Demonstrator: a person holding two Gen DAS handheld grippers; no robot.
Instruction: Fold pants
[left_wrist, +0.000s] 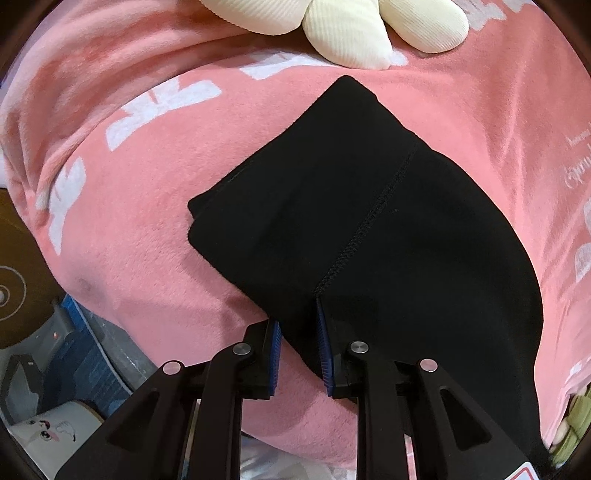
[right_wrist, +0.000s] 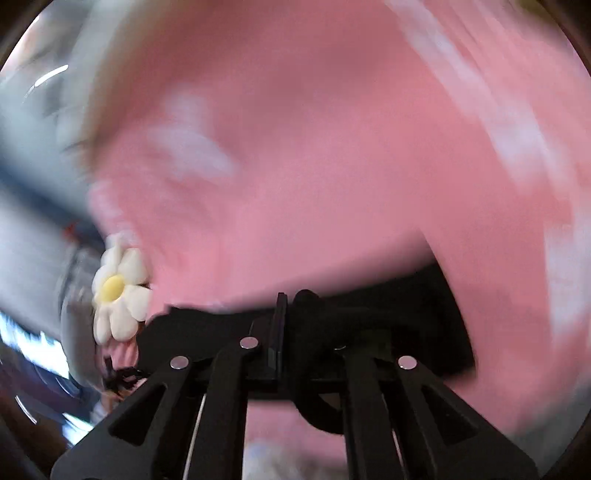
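The black pants (left_wrist: 369, 206) lie folded on a pink blanket (left_wrist: 147, 206), with a stitched seam running down toward my left gripper (left_wrist: 299, 347). The left gripper's blue-padded fingers (left_wrist: 275, 354) stand apart around the near edge of the pants, not pressed on the cloth. In the blurred right wrist view, my right gripper (right_wrist: 286, 332) is shut on a bunch of black pants fabric (right_wrist: 369, 325), held over the pink blanket (right_wrist: 314, 166).
A cream flower-shaped pillow (left_wrist: 347, 29) lies at the far side of the blanket; it shows in the right wrist view (right_wrist: 118, 291) at the left. Boxes and clutter (left_wrist: 55, 350) sit off the bed's left edge.
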